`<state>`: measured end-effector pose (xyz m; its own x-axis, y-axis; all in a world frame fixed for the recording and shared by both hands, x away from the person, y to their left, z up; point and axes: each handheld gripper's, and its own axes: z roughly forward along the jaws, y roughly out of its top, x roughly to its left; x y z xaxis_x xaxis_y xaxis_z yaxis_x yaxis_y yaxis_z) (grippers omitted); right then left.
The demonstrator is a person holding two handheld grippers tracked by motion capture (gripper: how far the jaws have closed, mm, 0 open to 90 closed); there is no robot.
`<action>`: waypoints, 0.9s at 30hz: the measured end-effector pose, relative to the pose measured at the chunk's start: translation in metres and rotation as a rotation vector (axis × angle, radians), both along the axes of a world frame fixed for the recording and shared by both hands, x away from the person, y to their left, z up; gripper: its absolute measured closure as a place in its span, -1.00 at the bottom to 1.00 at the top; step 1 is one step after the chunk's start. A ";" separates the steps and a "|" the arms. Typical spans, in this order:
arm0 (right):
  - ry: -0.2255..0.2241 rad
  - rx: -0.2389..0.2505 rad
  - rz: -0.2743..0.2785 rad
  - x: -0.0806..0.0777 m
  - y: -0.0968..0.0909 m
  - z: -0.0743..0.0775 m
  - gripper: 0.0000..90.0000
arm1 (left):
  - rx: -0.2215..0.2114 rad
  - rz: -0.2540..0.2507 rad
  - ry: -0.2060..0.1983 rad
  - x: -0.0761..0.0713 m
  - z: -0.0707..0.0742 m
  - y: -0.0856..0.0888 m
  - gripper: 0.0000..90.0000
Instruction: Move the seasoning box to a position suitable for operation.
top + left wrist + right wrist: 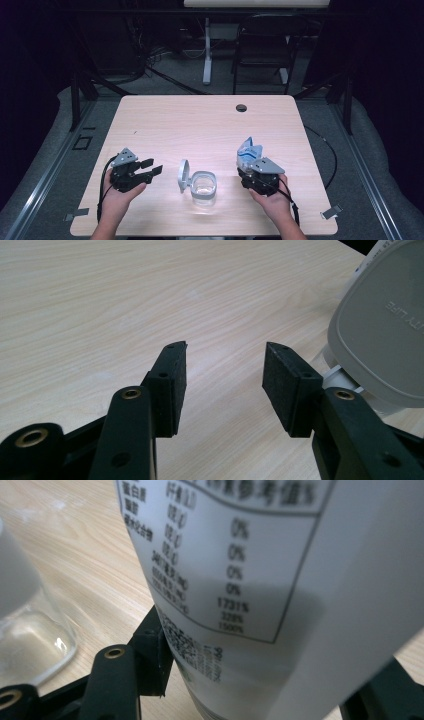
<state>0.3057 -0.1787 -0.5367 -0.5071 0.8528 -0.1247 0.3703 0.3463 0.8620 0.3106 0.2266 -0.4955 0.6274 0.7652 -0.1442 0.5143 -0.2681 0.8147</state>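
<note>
A clear square container [203,186] stands near the table's front middle, its grey lid [183,175] swung up on the left side. My left gripper [154,167] rests left of it, open and empty; in the left gripper view its jaws [225,370] stand apart over bare wood, with the lid [385,335] close on the right. My right gripper [248,169] is to the right of the container, shut on a blue and white pouch [248,151] held upright. In the right gripper view the pouch's printed label [260,580] sits between the jaws, and the container [25,630] is at the left.
The light wooden table [210,125] has a dark cable hole [241,107] near its far edge. A black chair [265,45] and a white desk leg [207,55] stand beyond the table. Cables trail from both grippers toward the front edge.
</note>
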 end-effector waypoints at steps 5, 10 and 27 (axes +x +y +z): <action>-0.021 -0.003 0.017 -0.002 0.004 0.009 -0.10 | -0.003 0.001 0.001 0.000 0.001 0.000 0.17; -0.038 -0.005 0.032 -0.005 0.008 0.017 -0.10 | -0.003 0.002 -0.002 -0.001 0.001 0.001 0.17; -0.094 -0.035 0.068 -0.013 0.019 0.041 -0.10 | -0.011 0.002 -0.004 0.000 0.001 0.001 0.17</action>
